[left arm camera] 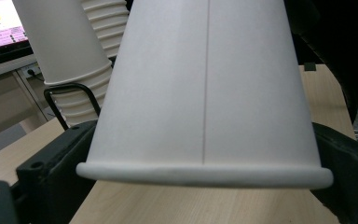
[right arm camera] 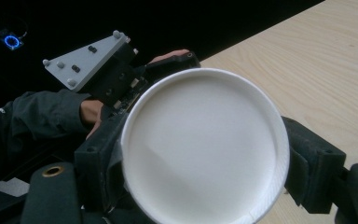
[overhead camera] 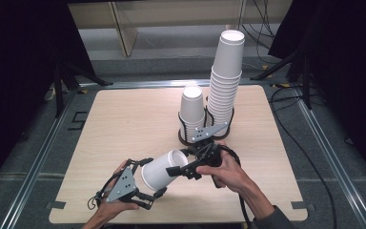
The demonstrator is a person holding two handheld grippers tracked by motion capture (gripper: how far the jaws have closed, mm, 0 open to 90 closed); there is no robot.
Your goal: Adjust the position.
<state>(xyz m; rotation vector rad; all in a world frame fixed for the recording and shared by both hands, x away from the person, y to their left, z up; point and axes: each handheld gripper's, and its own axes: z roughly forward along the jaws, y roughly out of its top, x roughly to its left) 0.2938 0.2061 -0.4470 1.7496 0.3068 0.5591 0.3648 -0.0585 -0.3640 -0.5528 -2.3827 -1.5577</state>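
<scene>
One paper cup (overhead camera: pixel 161 168) is held on its side above the table's (overhead camera: pixel 124 119) near edge, gripped by both left gripper (overhead camera: pixel 140 183) and right gripper (overhead camera: pixel 183 164). Not yet added to either stack (overhead camera: pixel 225 81) in the rack (overhead camera: pixel 185 136) toward the far edge.
</scene>
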